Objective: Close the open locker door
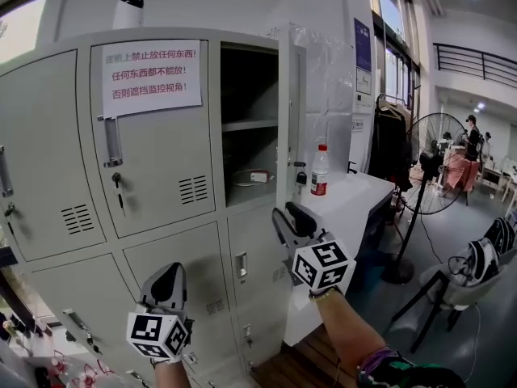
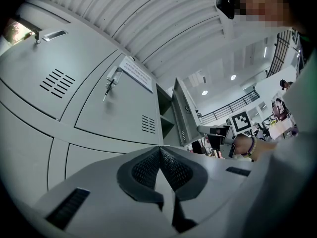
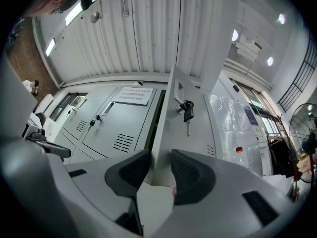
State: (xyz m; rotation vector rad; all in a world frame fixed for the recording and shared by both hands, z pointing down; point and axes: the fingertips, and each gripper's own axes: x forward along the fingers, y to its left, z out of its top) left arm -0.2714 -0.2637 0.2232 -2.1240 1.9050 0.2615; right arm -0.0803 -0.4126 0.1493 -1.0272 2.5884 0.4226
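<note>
Jaws on your right gripper [image 3: 159, 166] are standing partly apart, framing the open grey metal locker door [image 3: 192, 135] edge-on; your left gripper [image 2: 159, 155] is pressing shut on nothing. The dark compartment [image 1: 249, 95] is holding a coiled white cable [image 1: 252, 177].

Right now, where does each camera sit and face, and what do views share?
Head view: on the person's head, facing lockers; left gripper, right gripper show.
Left gripper view: on that gripper, looking past shut jaws at closed doors; right hand shows.
Right gripper view: on that gripper, parted jaws framing the open door; left gripper shows.
All share that door.
</note>
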